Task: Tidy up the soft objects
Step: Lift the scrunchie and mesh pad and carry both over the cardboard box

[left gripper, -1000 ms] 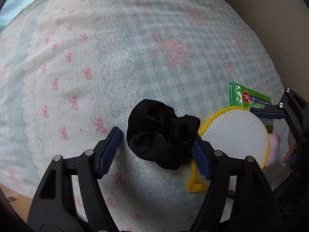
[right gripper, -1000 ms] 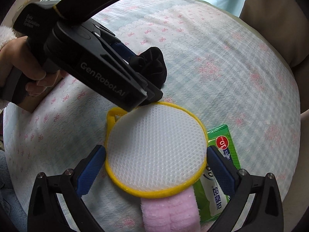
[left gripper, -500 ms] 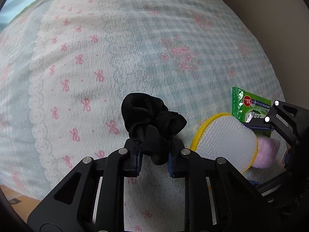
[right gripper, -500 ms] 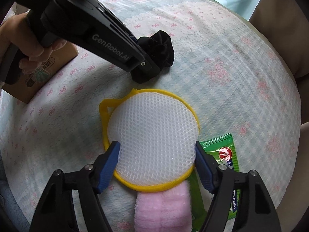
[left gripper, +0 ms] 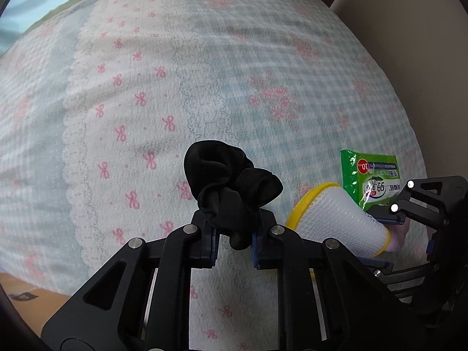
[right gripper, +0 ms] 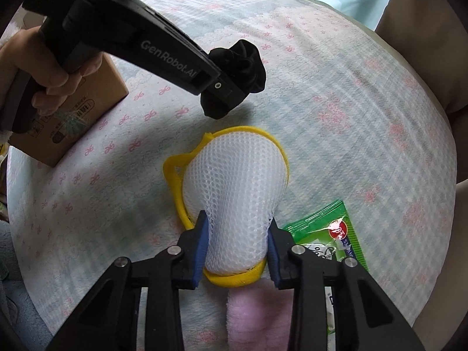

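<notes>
My left gripper [left gripper: 233,241] is shut on a black scrunchie [left gripper: 231,184], held a little above the bedspread; the scrunchie also shows in the right wrist view [right gripper: 242,64]. My right gripper [right gripper: 237,245] is shut on a white mesh pouch with a yellow rim [right gripper: 237,187], squeezing its near end so that it bulges; the pouch also shows in the left wrist view [left gripper: 336,219]. A pink fluffy item [right gripper: 257,318] lies under the right gripper.
A green wipes packet [right gripper: 330,237] lies right of the pouch; it also shows in the left wrist view [left gripper: 371,178]. A brown cardboard box [right gripper: 70,117] sits at the left. The surface is a checked, bow-patterned bedspread [left gripper: 175,87]. A beige cushion [left gripper: 409,29] stands at the right.
My left gripper closed on the scrunchie and lifted it. My right gripper closed on the mesh pouch, which went from flat to pinched and bulging.
</notes>
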### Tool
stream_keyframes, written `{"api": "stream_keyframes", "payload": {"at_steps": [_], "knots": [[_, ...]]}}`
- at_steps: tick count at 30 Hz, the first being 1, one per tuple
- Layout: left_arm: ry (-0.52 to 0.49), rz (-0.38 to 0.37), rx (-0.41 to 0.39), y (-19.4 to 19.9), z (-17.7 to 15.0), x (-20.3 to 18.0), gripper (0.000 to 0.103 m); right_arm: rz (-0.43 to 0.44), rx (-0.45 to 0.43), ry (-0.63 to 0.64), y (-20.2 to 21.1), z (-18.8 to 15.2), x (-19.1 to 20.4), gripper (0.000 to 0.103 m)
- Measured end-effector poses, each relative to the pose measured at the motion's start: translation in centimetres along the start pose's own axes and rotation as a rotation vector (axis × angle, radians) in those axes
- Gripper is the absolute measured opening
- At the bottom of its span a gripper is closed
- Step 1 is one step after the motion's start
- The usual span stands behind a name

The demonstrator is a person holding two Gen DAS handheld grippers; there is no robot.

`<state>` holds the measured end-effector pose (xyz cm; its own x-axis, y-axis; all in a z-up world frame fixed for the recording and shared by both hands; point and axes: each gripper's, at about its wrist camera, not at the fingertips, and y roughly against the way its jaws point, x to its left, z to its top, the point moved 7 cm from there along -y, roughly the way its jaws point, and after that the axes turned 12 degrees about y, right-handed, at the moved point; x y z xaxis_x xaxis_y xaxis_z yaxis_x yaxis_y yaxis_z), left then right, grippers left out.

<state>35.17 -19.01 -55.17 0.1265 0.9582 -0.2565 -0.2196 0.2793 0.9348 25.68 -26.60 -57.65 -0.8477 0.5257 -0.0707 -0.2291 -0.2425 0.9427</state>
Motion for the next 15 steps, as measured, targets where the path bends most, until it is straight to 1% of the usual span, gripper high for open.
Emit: {"api": "stream_keyframes", "payload": {"at_steps": [4, 6, 10, 14, 15], "knots": [[0.017, -0.001, -0.022, 1.5, 0.4, 0.1, 0.014, -0.006, -0.039, -0.048, 1.4, 0.6, -0.9, 0.030], [0.029, -0.005, -0.034, 2.4, 0.4, 0.3, 0.014, -0.006, -0.055, -0.074, 2.1, 0.8, -2.2, 0.030], [0.049, -0.011, -0.066, 5.0, 0.7, 0.4, 0.014, -0.023, -0.086, -0.130, 4.0, 1.4, -3.4, 0.030], [0.068, -0.028, -0.104, 8.3, 1.1, -0.1, 0.014, -0.051, -0.113, -0.193, 7.1, 2.3, -3.7, 0.030], [0.071, -0.031, -0.117, 9.5, 1.1, -0.1, 0.014, -0.062, -0.122, -0.212, 8.6, 2.3, -3.2, 0.030]]}}
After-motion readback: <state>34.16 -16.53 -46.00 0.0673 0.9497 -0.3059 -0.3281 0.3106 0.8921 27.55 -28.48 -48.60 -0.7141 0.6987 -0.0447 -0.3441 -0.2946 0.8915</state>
